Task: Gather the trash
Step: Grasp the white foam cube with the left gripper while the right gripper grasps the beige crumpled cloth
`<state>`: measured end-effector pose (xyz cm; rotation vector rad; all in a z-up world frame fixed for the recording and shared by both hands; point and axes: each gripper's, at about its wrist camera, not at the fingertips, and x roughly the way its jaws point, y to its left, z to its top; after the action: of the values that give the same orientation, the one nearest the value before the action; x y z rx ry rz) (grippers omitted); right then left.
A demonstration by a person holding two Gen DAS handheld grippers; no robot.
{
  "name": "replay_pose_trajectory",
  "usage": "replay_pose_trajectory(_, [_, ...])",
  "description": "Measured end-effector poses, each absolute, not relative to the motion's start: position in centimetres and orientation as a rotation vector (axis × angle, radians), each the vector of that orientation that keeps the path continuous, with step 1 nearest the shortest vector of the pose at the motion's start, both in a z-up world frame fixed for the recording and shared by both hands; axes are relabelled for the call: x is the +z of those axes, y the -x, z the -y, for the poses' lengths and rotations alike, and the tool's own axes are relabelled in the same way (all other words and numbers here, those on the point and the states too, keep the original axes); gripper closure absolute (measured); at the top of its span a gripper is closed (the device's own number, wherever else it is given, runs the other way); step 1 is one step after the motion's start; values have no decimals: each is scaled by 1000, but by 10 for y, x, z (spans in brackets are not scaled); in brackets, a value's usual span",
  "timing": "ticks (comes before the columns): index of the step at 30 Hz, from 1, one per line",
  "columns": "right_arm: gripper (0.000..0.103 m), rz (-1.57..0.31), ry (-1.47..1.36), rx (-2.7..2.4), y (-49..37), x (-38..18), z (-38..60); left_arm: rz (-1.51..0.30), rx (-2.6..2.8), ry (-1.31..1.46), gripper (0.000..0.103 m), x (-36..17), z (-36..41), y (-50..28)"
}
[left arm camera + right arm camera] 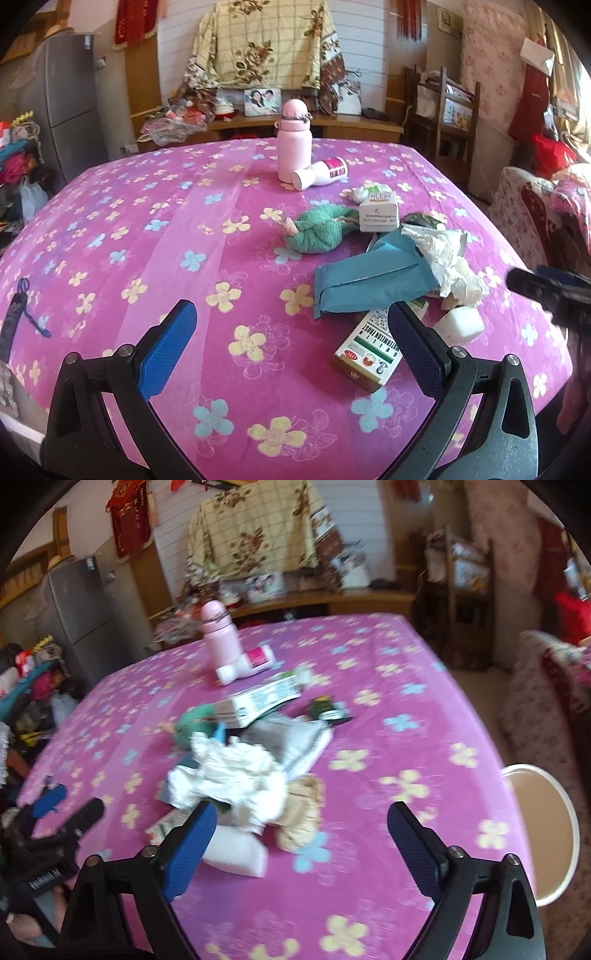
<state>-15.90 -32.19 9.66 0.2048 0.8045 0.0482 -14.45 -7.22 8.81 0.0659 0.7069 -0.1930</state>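
A pile of trash lies on the pink flowered tablecloth: a blue wrapper, crumpled white tissue, a small medicine box, a white carton and a white foam block. My left gripper is open and empty above the cloth, the medicine box by its right finger. My right gripper is open and empty, just short of the tissue, the foam block and a beige wad. The right gripper's tip also shows in the left wrist view.
A pink bottle stands at the far side beside a tipped white bottle. A green cloth doll lies mid-table. A round stool stands off the table's right edge. A fridge and cluttered shelves stand behind.
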Motion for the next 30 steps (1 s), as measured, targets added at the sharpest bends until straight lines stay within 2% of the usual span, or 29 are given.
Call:
replay_pose_trajectory(3, [18,-840,-237,113,138,93,313,-734,-204,-90,0,85,73,135])
replay_pose_trajectory(6, [18,-872,-252,176,115,85,299,-741,-220,-105,0,82,74,128])
replay_pose_trajectory(7, [23,-884,-251,187,109,82,296,-744,-234,-104,0,81,75,125])
replay_pose_trajectory(8, [29,-905,-250,201,101,76,292,-748,-251,-101,0,81,76,123])
replay_pose_trajectory(9, [51,-928,-257,216,94,70,291,-753,-278,-94,0,80,78,119])
replay_pose_trajectory(10, [66,-954,-285,239,88,64,292,-756,-298,-94,0,80,80,117])
replay_pose_trajectory(13, [77,-943,-339,258,87,59,301,-764,-359,-121,0,76,88,108])
replay_pose_trajectory(16, [83,-883,-344,260,97,72,312,-784,-400,-166,0,71,97,98])
replay_pose_trajectory(23, [83,-785,-352,212,125,102,352,-802,-477,-165,0,68,113,105])
replay_pose_trajectory(27, [83,-821,-355,216,127,99,358,-764,-509,-204,0,74,128,122])
replay_pose_trajectory(29, [64,-870,-381,228,121,92,356,-777,-537,-198,0,75,135,127])
replay_pose_trajectory(30, [46,-876,-396,230,120,90,357,-791,-564,-185,0,75,139,130])
